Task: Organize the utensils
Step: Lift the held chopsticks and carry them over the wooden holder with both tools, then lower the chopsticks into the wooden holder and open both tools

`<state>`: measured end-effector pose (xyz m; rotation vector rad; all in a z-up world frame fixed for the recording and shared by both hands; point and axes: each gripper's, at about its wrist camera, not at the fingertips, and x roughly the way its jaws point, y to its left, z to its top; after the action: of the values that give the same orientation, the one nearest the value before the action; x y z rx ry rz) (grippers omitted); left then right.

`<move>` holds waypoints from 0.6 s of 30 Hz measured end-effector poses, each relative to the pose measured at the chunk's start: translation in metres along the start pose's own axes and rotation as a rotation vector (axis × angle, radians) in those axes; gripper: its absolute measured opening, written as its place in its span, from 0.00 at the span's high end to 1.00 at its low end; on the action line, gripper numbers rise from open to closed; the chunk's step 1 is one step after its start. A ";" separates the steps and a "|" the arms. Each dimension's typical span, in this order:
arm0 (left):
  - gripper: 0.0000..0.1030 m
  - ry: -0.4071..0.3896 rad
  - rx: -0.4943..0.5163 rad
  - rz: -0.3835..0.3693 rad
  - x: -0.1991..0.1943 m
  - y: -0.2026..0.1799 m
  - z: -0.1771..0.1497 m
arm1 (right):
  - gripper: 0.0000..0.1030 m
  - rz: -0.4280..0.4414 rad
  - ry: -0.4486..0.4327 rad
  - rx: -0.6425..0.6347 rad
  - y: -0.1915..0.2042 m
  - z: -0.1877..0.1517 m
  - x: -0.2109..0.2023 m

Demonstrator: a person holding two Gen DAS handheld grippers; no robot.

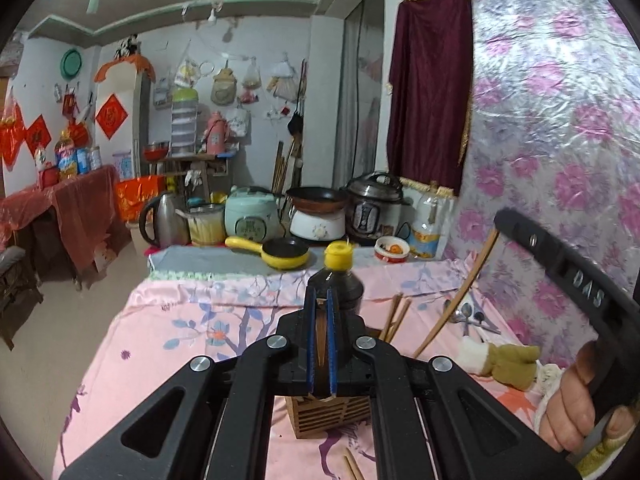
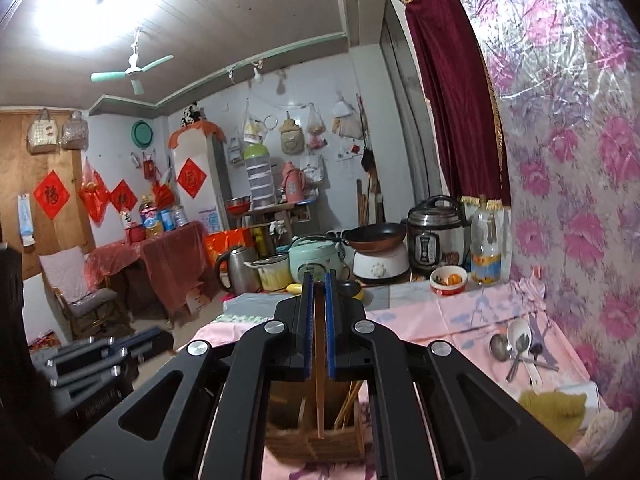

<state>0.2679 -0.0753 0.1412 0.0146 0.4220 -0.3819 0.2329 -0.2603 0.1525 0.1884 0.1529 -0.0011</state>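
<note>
Plainly mid-sort on pink floral tablecloth (image 1: pixel 168 320): wooden slatted holder (image 1: pixel 332 416) near, loose spoons (image 2: pixel 516 350) far right.

Largest first: tablecloth spread over whole near surface, floral-papered wall (image 1: pixel 560 120) along right side. Wooden slatted holder standing upright just under both grippers, several chopsticks (image 2: pixel 346 404) already leaning inside. Dark sauce bottle with yellow cap (image 1: pixel 338 276) standing just beyond holder. Left gripper (image 1: pixel 320 340) above holder, jaws drawn close on one thin brown stick (image 1: pixel 320 336). Right gripper (image 2: pixel 319 328) likewise over holder, jaws pinched on one long chopstick (image 2: pixel 319 400) with lower end down inside a compartment. Olive-green cloth (image 2: pixel 556 404) lying near right. Metal spoons and one white spoon heaped together beside right wall, well apart from holder. Two more chopsticks (image 1: pixel 352 468) lying loose on cloth at near edge.
</note>
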 end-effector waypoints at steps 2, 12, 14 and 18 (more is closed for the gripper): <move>0.95 0.026 -0.009 0.003 0.012 0.005 -0.007 | 0.94 -0.015 0.009 -0.007 0.001 -0.008 0.016; 0.46 0.082 -0.034 0.048 0.035 0.017 -0.037 | 0.77 -0.053 0.122 -0.018 -0.010 -0.051 0.050; 0.45 0.077 -0.033 0.047 0.028 0.016 -0.037 | 0.69 -0.059 0.106 -0.009 -0.012 -0.048 0.040; 0.39 0.066 -0.045 0.056 0.013 0.019 -0.041 | 0.61 -0.056 0.081 -0.006 -0.012 -0.045 0.013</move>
<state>0.2695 -0.0589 0.0972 -0.0047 0.4944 -0.3172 0.2392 -0.2640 0.1044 0.1785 0.2390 -0.0488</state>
